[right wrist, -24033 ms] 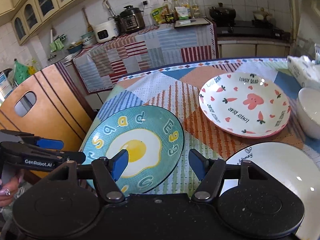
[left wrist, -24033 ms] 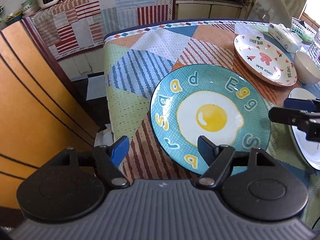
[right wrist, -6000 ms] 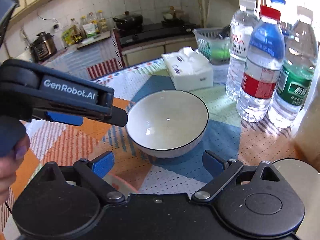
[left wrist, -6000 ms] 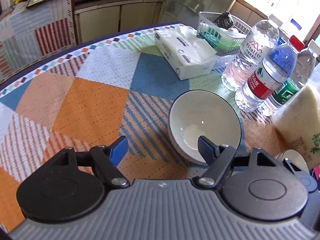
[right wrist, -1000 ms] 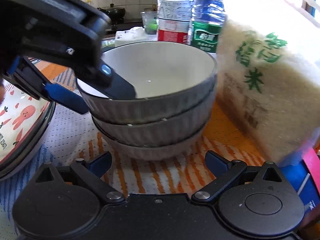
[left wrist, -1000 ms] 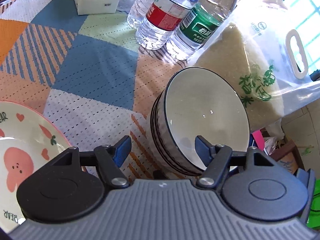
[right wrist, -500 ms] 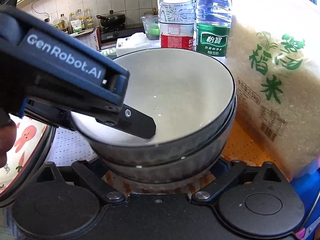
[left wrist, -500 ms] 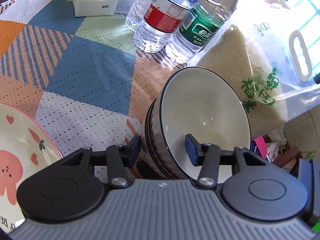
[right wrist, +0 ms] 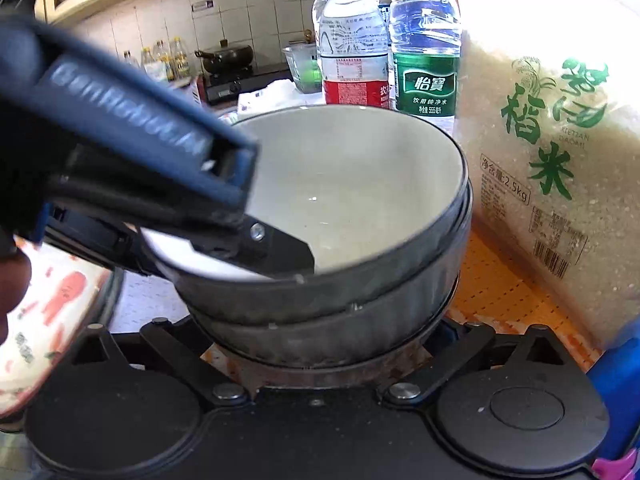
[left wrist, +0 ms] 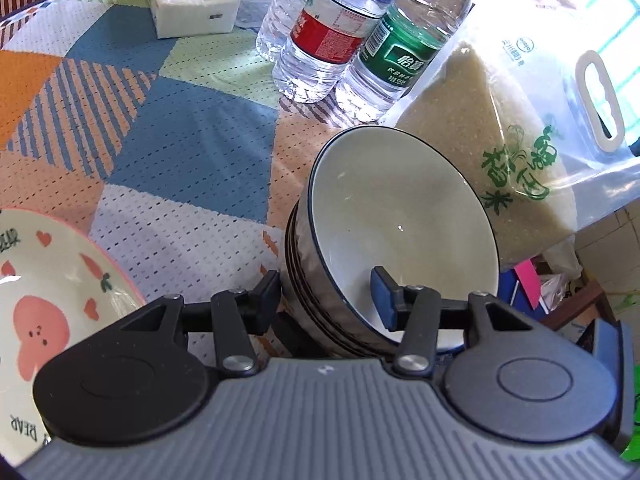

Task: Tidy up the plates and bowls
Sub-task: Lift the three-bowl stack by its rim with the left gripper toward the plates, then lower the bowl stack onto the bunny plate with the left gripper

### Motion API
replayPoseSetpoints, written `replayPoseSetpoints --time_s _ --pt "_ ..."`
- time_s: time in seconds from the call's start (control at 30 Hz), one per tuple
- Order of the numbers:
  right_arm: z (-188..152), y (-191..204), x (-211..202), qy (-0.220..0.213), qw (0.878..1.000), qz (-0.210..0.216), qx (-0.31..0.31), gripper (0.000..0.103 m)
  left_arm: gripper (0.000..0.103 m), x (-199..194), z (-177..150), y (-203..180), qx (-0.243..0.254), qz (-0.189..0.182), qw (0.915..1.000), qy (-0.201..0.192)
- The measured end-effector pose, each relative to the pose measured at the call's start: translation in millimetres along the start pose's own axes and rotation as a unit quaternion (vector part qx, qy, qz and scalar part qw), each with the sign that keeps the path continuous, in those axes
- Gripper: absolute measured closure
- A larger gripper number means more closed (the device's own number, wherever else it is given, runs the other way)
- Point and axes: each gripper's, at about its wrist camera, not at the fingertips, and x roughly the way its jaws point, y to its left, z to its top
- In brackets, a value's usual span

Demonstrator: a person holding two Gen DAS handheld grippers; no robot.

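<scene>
Three grey ribbed bowls (left wrist: 400,220) sit nested in a stack beside the rice bag, also seen close up in the right wrist view (right wrist: 360,184). My left gripper (left wrist: 326,294) is shut on the stack's near wall, with one finger inside the top bowl (right wrist: 280,248) and the other outside. My right gripper (right wrist: 320,360) reaches low around the bottom bowl with its fingers spread wide. Its tips are hidden under the stack. A white plate with a pink bear (left wrist: 48,280) lies to the left.
A clear bag of rice (left wrist: 500,140) stands right behind the bowls. Three water bottles (left wrist: 328,40) and a tissue pack (left wrist: 192,4) stand farther back. The table ends just right of the stack. A person's hand (right wrist: 12,280) holds the left gripper.
Over the last second my left gripper closed from open onto the stack's wall. My right gripper pushed in close, so the stack now covers its fingertips.
</scene>
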Motion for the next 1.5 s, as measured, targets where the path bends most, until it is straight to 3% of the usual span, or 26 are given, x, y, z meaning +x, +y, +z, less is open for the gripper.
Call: replayPoseSetpoints --time_s 0.13,0.4,0.7,0.9,1.13,1.5 --pt "-3 13 -18 -0.028 0.999 0.014 -0.013 0.001 0.057 -26 -3 1 -0.003 0.004 1.0 -0.002" --pt "13 52 -65 -0.061 0.997 0.031 -0.043 0.001 0.058 -99 -11 -1 -0.02 0.006 0.9989 -0.042" --pt "36 103 -104 -0.089 0.989 0.084 -0.089 0.001 0.058 -191 -38 2 -0.036 0.033 0.9939 -0.099" --pt "37 138 -119 -0.091 0.98 0.127 -0.126 0.001 0.058 -230 -63 21 -0.06 0.057 0.9882 -0.128" --pt "27 170 -126 -0.076 0.972 0.168 -0.147 0.001 0.058 -248 -87 40 -0.086 0.089 0.9833 -0.133" --pt "3 189 -110 -0.043 0.967 0.186 -0.166 0.001 0.058 -227 -102 66 -0.106 0.105 0.9828 -0.108"
